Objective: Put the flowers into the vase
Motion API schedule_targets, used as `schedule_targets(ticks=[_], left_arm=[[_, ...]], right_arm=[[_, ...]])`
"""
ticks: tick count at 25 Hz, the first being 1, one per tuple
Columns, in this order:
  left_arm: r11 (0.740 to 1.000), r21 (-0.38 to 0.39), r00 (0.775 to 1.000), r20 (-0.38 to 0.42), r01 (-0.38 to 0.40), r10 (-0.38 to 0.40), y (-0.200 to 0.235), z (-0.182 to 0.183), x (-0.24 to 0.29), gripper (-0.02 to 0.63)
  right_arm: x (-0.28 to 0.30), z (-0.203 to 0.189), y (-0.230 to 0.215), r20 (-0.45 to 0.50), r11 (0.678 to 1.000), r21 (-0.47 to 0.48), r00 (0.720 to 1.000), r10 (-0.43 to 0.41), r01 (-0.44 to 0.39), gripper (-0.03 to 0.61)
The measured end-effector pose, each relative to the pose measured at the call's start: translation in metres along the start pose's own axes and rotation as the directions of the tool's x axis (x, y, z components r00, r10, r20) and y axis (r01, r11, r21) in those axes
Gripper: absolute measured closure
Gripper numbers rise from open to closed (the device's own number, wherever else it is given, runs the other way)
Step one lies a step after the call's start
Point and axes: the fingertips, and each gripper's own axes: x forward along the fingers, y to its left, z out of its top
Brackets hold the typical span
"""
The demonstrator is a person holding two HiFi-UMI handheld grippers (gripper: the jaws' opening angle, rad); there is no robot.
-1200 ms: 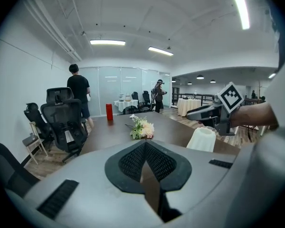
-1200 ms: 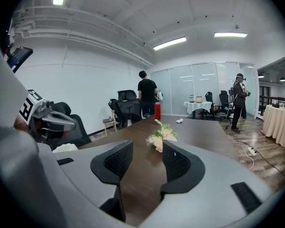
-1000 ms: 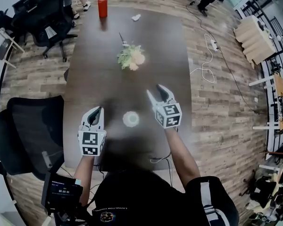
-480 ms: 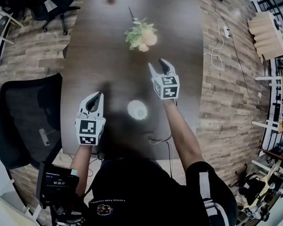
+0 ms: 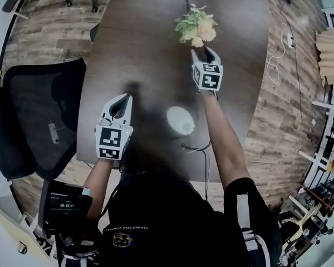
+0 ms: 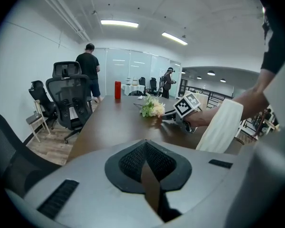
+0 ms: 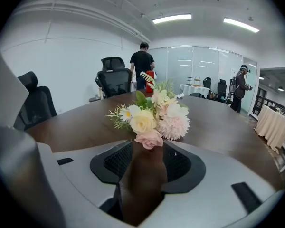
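A bouquet of cream, pink and white flowers (image 5: 196, 26) lies on the dark wooden table (image 5: 139, 49), its stem pointing away from me. My right gripper (image 5: 206, 52) is open, and its tips reach the near blooms. In the right gripper view the flowers (image 7: 154, 114) sit just beyond the gripper's (image 7: 145, 161) spread jaws, a pink bloom at their mouth, nothing pinched. The white vase (image 5: 180, 119) stands upright near the table's front edge, behind the right gripper and right of my left gripper (image 5: 118, 101). The left gripper (image 6: 145, 151) is shut and empty, low over the table.
A black mesh chair (image 5: 39, 115) stands at the table's left side, with more chairs (image 6: 71, 96) further along. A red cylinder (image 6: 117, 90) stands at the far end, where people (image 6: 90, 70) stand. A thin cable (image 5: 197, 147) lies by the vase.
My right gripper has travelled forward and down along the table, from beside the vase up to the bouquet's blooms. The left gripper has sunk a little and stays shut.
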Motion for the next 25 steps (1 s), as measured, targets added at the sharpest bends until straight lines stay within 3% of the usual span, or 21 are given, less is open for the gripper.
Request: schedule_targets(ticks=[3, 4, 5, 10, 17, 21, 25], left_arm=[[1.0, -0.01, 1.0, -0.003, -0.014, 0.014, 0.004, -0.003, -0.001, 0.609], [1.0, -0.012, 1.0, -0.004, -0.018, 0.018, 0.005, -0.003, -0.002, 0.609], [1.0, -0.014, 1.0, -0.005, -0.02, 0.02, 0.005, -0.004, -0.002, 0.609], [1.0, -0.019, 1.0, 0.005, -0.017, 0.017, 0.005, -0.002, -0.002, 0.609], [1.0, 0.007, 0.999, 0.044, 0.006, -0.006, -0.001, 0.013, 0.005, 0.609], [0.999, 0.037, 0.996, 0.084, 0.016, -0.019, -0.002, 0.031, 0.011, 0.609], [0.995, 0.093, 0.989, 0.145, 0.029, -0.042, -0.002, 0.057, 0.016, 0.609]], right_arm=[[0.007, 0.001, -0.01, -0.006, 0.999, -0.018, 0.999, -0.041, 0.041, 0.404], [0.006, 0.003, -0.012, 0.0, 0.998, -0.037, 0.999, -0.054, 0.054, 0.535], [0.004, 0.006, -0.012, 0.014, 0.997, -0.051, 0.998, -0.056, 0.057, 0.557], [-0.035, 0.037, -0.01, 0.156, 0.996, -0.061, 0.986, -0.061, 0.071, 0.561], [-0.13, 0.117, -0.011, 0.407, 0.976, -0.141, 0.908, -0.096, 0.166, 0.561], [-0.182, 0.159, -0.008, 0.502, 0.959, -0.202, 0.861, -0.074, 0.201, 0.561], [-0.217, 0.191, 0.004, 0.565, 0.958, -0.219, 0.824, -0.029, 0.184, 0.561]])
